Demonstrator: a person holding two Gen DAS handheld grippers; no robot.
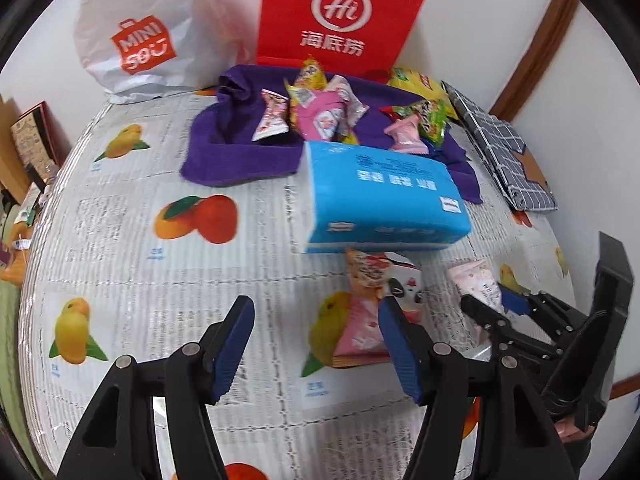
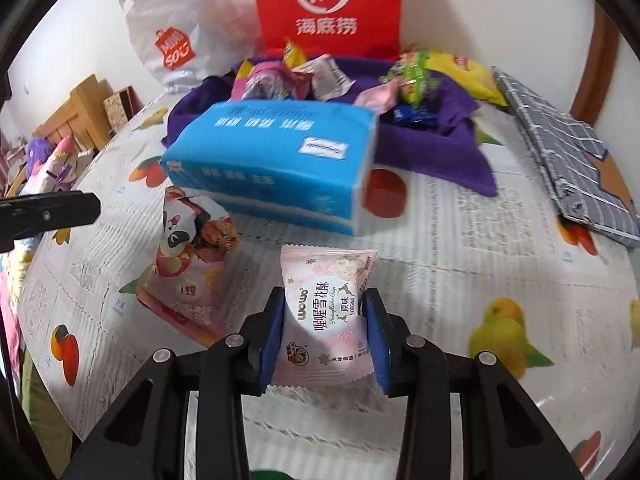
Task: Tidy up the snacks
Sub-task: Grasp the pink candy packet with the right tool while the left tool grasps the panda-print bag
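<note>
A: Far left, rear: white crinkled plastic bag (image 1: 148, 36), orange logo, slumped against the wall. Next to it a stiff red paper bag (image 1: 344, 12), flat-faced, upright.

B: In front of those?

A: Purple towel (image 1: 240, 156), plush nap, bunched into a shallow nest on the fruit-print tablecloth (image 1: 120, 248) (ribbed, slightly glossy). A heap of crimp-edged snack wrappers (image 1: 320, 116) lies in it: pink, yellow, green foil.

B: The blue block?

A: Soft-pack tissues (image 1: 384, 196), rectangular, smooth film, resting partly on the towel's near edge. Just before it a pink pouch with a panda print (image 2: 188, 264), crumpled at the top, lying on the cloth.

B: Left gripper?

A: Left gripper (image 1: 316, 344) has its blue ribbed pads wide apart, holding nothing, low over the cloth with the panda pouch just ahead of its right finger.

B: And the right one?

A: Right gripper (image 2: 325, 332) is clamped on a pale pink snowflake-crisp packet (image 2: 326, 304), pillow-shaped with zigzag seams; both pads press its sides. The packet stands upright between the fingers, in front of the tissues and apart from the towel heap.

B: Far right?

A: Yellow chip bag (image 2: 468, 72) at the towel's rear corner, then a grey checked fabric piece (image 2: 572, 160), folded flat near the table edge.
</note>
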